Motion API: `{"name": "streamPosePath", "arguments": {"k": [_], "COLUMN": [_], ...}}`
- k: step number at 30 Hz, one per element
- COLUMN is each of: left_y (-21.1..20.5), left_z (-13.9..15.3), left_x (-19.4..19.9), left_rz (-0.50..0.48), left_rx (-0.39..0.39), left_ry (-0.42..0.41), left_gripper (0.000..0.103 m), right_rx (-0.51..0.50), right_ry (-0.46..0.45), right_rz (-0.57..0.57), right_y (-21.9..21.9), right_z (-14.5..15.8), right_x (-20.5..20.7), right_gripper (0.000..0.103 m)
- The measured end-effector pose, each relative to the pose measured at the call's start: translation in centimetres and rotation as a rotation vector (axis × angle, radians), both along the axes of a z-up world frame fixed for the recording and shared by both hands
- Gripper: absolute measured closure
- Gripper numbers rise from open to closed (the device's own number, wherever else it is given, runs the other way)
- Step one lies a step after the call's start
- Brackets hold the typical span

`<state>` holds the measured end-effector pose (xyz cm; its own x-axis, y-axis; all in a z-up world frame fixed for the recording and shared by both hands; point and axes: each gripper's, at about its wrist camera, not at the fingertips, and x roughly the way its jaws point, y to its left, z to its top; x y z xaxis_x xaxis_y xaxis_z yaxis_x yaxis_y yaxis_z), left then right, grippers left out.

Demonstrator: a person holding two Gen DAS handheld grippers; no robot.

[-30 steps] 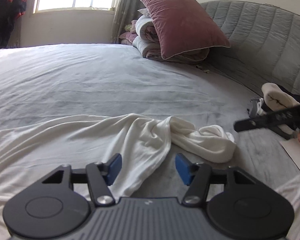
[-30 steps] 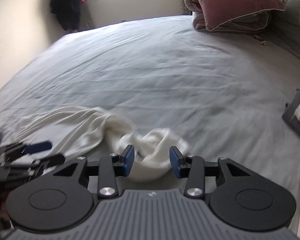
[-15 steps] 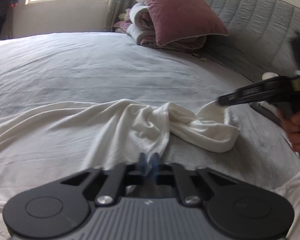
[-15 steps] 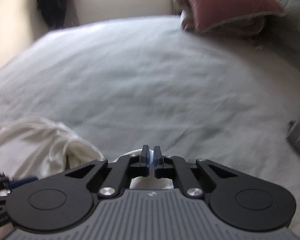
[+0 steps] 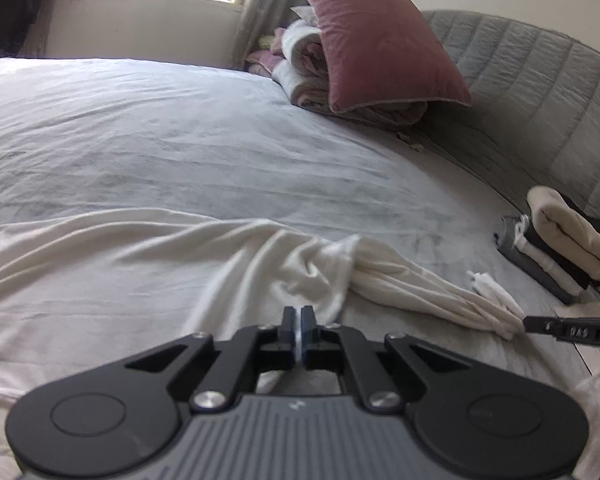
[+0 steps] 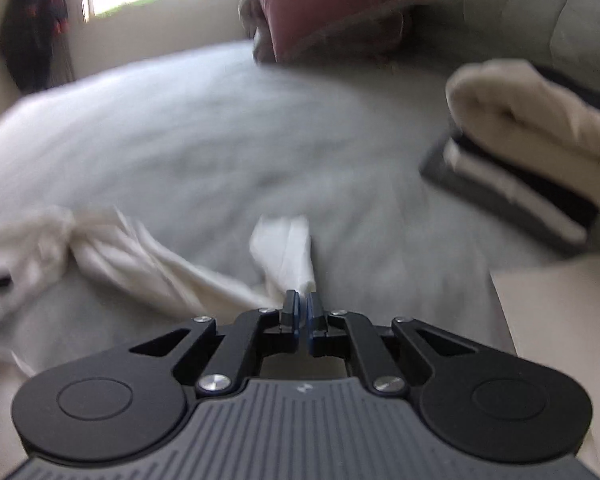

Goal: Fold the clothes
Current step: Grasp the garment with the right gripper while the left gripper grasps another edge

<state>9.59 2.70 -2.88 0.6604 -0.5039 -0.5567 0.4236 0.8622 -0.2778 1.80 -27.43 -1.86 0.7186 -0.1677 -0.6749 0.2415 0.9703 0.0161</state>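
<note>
We are clamping the left claw (image 5: 298, 326) on the near edge of the white garment (image 5: 140, 264), a sliver of cloth showing between its blue pads, where a second ago those pads were standing wide apart over that same edge. We are also pinching the right claw (image 6: 302, 312) on the garment's twisted tail, which a second ago was lying bunched in a knot and is now being drawn out long and taut toward the stack of folded clothes (image 5: 560, 248). The right view is blurring, so that arm is likely travelling. The garment is lying on the grey bed (image 5: 220, 140), on the near side of the stack, most of it spread flat away from the stack. With both ends gripped, we judge we are stretching it straight, readying it for a fold.
</note>
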Motion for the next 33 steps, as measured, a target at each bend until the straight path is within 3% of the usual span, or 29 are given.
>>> {"name": "streamPosePath", "arguments": {"k": [1,2,3,7,10,16,25,29,33], "left_y": [-0.2,-0.4,-0.6,-1.1,-1.3,-1.8,-5.2,-7.4,-9.2], "left_z": [0.0,0.1,0.2,0.5,0.6,1.0,2.0,2.3,1.8], "left_x": [-0.2,-0.4,-0.6,-1.0,-1.1,-0.7,1.9,3.4,5.7], "left_rz": [-0.01,-0.02,-0.028,-0.04,-0.029,-0.019,-0.04,-0.073,-0.098], "left_rx": [0.009,0.013,0.014,0.027,0.058,0.101,0.133,0.18,0.214], "left_ry": [-0.007,-0.014,-0.021,-0.045,-0.053,-0.045,-0.054,-0.104,-0.074], "left_gripper": [0.091,0.079,0.069,0.063,0.062,0.061,0.061,0.061,0.062], "right_rx": [-0.001,0.008,0.021,0.057,0.08,0.177,0.026,-0.054,-0.164], "right_ry": [0.007,0.003,-0.002,-0.041,-0.064,-0.07,-0.015,0.003,-0.007], "right_rz": [-0.001,-0.004,-0.006,0.027,0.073,0.185,0.42,0.462,0.478], "right_y": [-0.2,-0.6,-1.0,-1.8,-2.1,-2.3,0.3,0.7,0.9], "right_z": [-0.1,0.2,0.4,2.2,2.9,2.9,-0.2,-1.2,-1.4], "right_x": [-0.1,-0.1,-0.1,0.4,1.1,0.8,0.1,0.8,1.8], "right_gripper": [0.097,0.09,0.089,0.088,0.075,0.074,0.074,0.074,0.077]}}
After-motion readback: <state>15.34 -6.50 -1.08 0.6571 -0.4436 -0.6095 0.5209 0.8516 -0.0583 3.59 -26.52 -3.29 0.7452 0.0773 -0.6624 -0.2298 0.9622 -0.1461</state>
